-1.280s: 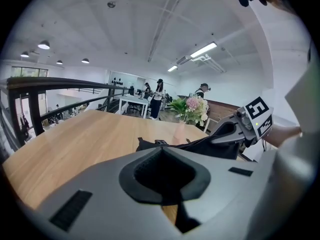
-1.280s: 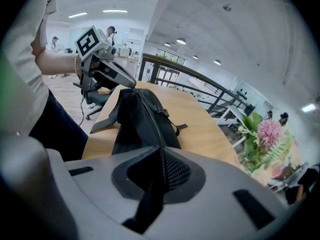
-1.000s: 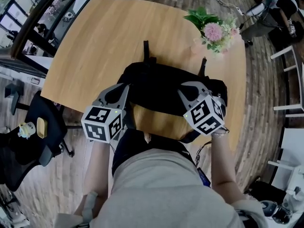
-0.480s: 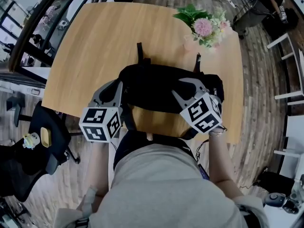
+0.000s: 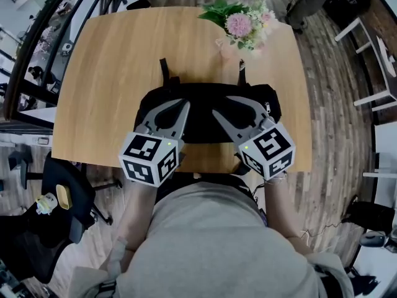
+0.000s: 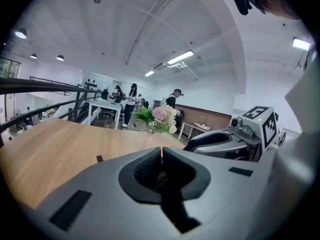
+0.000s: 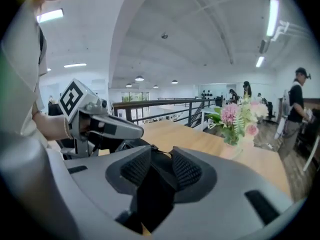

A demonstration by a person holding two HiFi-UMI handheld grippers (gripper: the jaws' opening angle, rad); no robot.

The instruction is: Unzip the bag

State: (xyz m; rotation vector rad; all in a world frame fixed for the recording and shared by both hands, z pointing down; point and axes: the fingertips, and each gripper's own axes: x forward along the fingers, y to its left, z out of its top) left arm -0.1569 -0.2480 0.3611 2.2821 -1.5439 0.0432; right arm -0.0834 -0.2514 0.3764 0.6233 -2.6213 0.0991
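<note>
A black bag [image 5: 201, 121] lies across the near part of the wooden table [image 5: 111, 73], with two straps pointing away from me. My left gripper [image 5: 184, 105] hovers over the bag's left half, its jaws shut tip to tip [image 6: 161, 149] with nothing visible between them. My right gripper [image 5: 221, 106] hovers over the bag's right half. Its jaws have just been opening and now stand apart [image 7: 161, 160]; nothing is pressed between the pads, and only the dark bag [image 7: 159, 170] shows through the gap. Each gripper appears in the other's view, the right gripper [image 6: 220, 143] and the left gripper [image 7: 134, 131].
A vase of pink flowers and green leaves [image 5: 239, 25] stands at the table's far edge, just beyond the bag. A black office chair [image 5: 59, 197] sits left of me below the table's edge. White furniture [image 5: 372, 48] stands to the right. People stand far off in the room.
The right jaws have opened. Both grippers have lifted from the bag's near edge and now sit over its top, the left one shifted right toward the middle.
</note>
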